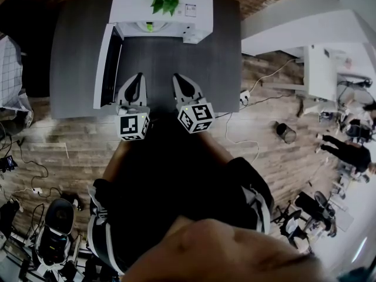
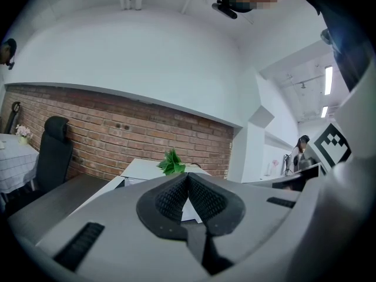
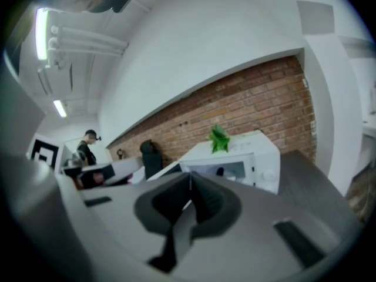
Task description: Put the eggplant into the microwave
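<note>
Your left gripper (image 1: 138,76) and right gripper (image 1: 178,78) hang mid-frame at the table's (image 1: 76,69) near edge, fingers (image 2: 169,197) clenched on nothing, likely because the eggplant (image 3: 218,170), a dark shape, already lies inside the microwave (image 1: 164,4) at upper centre, its door (image 1: 107,63) open.

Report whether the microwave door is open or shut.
Open: the white microwave has its dark-glazed door swung out over the grey table.

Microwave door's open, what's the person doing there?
A person holds the left tool and the right tool in front of the white microwave on the grey table. Its door hangs open. Both tools are shut and empty. A dark thing shows inside the microwave; I can't tell what it is.
</note>
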A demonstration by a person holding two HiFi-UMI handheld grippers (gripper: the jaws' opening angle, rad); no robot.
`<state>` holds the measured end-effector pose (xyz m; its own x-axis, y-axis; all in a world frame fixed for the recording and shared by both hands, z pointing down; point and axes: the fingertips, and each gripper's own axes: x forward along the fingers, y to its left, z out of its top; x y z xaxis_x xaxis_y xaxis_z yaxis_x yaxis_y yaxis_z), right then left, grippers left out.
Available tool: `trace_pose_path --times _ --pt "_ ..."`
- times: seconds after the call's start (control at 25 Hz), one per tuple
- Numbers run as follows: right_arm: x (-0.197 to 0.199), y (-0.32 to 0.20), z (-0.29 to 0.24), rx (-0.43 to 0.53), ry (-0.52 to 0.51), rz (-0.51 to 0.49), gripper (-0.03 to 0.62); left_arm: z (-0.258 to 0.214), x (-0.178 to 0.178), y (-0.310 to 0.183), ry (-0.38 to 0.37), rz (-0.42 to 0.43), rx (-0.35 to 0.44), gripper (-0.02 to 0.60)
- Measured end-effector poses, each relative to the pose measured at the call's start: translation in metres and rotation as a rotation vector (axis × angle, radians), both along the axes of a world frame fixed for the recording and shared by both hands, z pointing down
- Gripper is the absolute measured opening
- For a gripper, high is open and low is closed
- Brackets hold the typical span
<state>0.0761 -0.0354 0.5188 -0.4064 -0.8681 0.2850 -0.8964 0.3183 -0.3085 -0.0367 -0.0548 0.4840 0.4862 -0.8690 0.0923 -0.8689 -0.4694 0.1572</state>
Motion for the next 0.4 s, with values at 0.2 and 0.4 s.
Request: trace_pose_path --times 0.2,0.4 --pt "0.0014 -0.0001 -0.0009 0.004 -0.003 0.003 0.033 0.0 0.0014 0.0002 -0.003 0.002 0.0 0.035" --pt "0.0017 -0.0006 -0.0028 0.012 -0.007 -0.002 0.032 -0.0003 0.0026 -0.0002 -0.005 0.002 0.001 0.035"
